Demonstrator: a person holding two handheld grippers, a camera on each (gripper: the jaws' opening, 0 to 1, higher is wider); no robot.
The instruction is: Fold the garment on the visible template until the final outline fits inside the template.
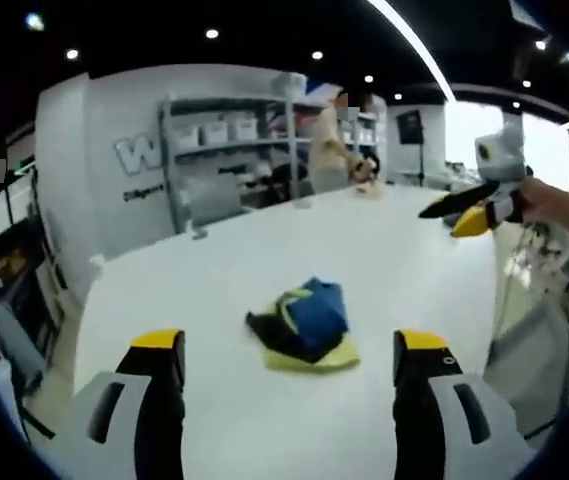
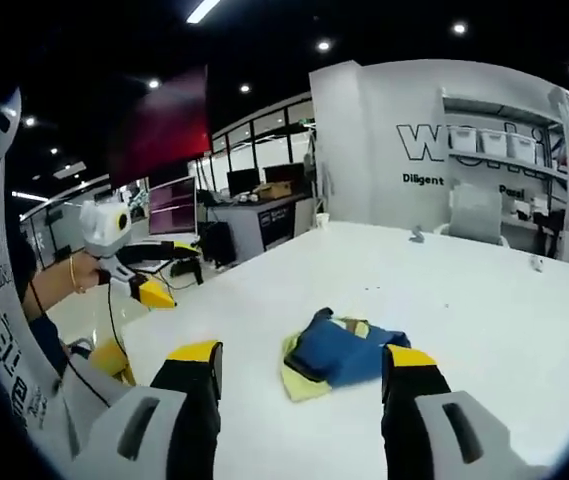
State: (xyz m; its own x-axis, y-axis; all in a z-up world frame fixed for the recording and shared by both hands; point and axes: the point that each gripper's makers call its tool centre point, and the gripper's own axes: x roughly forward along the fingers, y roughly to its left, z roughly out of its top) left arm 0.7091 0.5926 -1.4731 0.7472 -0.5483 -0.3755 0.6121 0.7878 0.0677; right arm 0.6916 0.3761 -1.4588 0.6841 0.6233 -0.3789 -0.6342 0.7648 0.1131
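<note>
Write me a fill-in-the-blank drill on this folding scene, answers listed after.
1. The crumpled garment lies on a ____ table.
2. The garment is mostly ____, over a yellow piece.
3. Both claws, left and right, hold ____.
4. The jaw tips are coloured ____.

Missing words: white; blue; nothing; yellow

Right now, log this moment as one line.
garment: crumpled on white table | left tool: open, empty, short of garment | right tool: open, empty
</note>
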